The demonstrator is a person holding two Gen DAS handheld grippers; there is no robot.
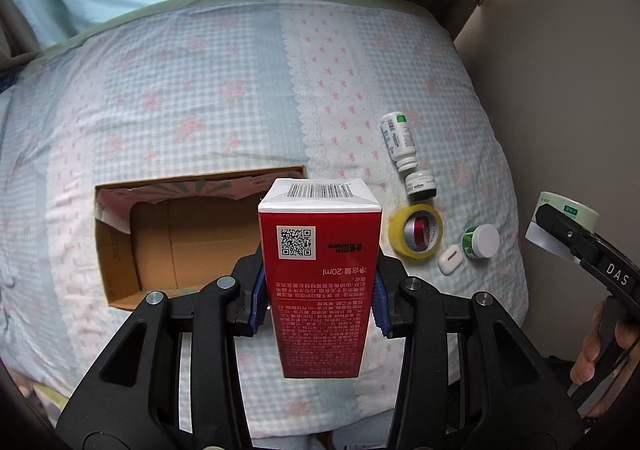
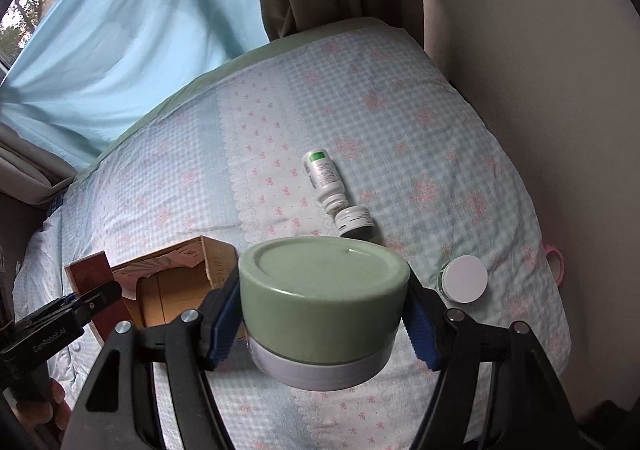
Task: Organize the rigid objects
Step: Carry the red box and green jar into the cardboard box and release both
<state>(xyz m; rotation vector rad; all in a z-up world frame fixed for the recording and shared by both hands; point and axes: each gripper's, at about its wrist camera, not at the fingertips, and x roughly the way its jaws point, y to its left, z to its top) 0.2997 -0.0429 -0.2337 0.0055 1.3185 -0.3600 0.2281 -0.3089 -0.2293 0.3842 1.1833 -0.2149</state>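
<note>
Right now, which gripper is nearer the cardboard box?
Left. The left gripper, holding the red carton, hangs by the cardboard box; the right gripper is farther right.

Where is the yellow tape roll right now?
In the left wrist view, the yellow tape roll lies on the bed right of the red box, between the small dark jar and the white earbud case.

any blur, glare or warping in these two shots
Left wrist view: sharp, text on the red box legible, bed edges bowed by the fisheye, soft even light. Right wrist view: faint motion smear on the quilt at right, green-lidded jar looms large, window at top left bright.
</note>
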